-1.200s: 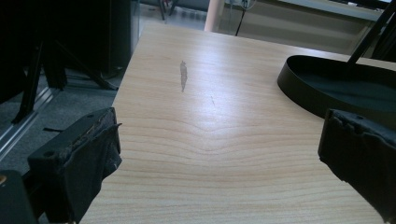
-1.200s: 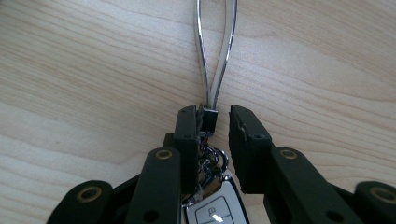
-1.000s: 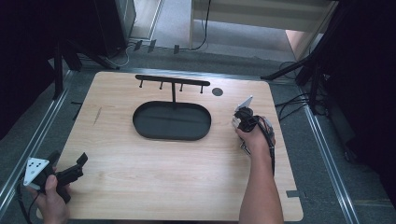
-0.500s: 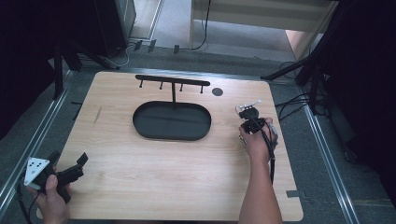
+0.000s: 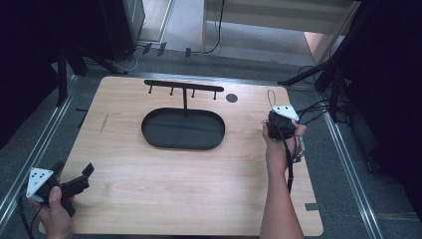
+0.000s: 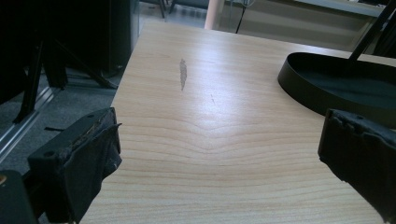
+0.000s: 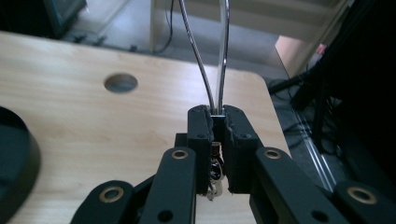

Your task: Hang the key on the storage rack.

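Note:
My right gripper [image 5: 274,114] is held above the table's right side, shut on a thin metal wire loop [image 5: 271,97]. In the right gripper view the loop's two strands [image 7: 219,56] rise from between the closed pads of the right gripper [image 7: 217,114], and a small dangling piece [image 7: 214,173] hangs under the jaws. A black stand with an oval base [image 5: 183,130] and a hook bar [image 5: 183,86] sits at the table's middle back. My left gripper [image 5: 73,170] rests at the front left corner, open, with bare wood between its fingers [image 6: 88,154].
A round hole [image 5: 231,98] lies in the wooden table [image 5: 164,194] right of the hook bar. A grey scuff [image 6: 183,73] marks the left side. Metal rails [image 5: 348,164] run along both table sides, with cables [image 5: 318,107] off the right edge.
My right gripper has risen and shifted to the right with the wire loop held in it. The left gripper has stayed where it was.

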### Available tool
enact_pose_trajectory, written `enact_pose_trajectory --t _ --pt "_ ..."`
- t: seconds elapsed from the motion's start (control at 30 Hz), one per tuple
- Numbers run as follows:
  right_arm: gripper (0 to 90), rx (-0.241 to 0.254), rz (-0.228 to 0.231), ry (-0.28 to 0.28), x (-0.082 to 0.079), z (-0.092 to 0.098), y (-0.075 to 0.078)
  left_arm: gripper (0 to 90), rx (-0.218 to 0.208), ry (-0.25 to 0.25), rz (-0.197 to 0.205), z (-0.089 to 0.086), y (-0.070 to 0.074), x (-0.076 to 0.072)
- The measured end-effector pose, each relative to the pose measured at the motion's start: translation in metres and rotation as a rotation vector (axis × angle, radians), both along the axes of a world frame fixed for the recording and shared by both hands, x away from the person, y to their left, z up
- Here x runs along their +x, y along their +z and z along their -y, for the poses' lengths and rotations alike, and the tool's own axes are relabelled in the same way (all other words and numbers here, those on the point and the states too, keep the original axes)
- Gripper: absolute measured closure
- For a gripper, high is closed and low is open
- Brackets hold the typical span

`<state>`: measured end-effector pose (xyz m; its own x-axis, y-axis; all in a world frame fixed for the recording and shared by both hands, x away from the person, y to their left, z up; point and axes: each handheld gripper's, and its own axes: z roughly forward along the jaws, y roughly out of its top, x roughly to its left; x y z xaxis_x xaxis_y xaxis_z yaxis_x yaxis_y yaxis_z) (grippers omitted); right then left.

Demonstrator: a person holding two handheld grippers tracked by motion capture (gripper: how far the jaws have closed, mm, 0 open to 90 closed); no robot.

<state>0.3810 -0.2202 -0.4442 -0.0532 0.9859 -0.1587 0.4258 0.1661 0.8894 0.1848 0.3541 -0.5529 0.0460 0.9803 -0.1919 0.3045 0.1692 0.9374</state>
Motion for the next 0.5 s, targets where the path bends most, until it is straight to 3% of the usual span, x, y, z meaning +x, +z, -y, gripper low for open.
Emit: enact_pose_trajectory --t 0.17,0.27,0.5 --pt "83.4 0.013 0.047 0.036 -0.007 -0.005 0.006 0.0 0.000 0.000 0.001 0.000 0.000 0.000" --pt "83.5 0.040 0.094 0.054 -0.015 -0.011 0.009 0.0 0.002 0.001 -0.001 0.000 0.000 0.000" --pt "83.5 0.107 0.156 0.087 -0.026 -0.026 0.017 0.0 0.001 0.002 0.000 0.000 0.000 0.000"
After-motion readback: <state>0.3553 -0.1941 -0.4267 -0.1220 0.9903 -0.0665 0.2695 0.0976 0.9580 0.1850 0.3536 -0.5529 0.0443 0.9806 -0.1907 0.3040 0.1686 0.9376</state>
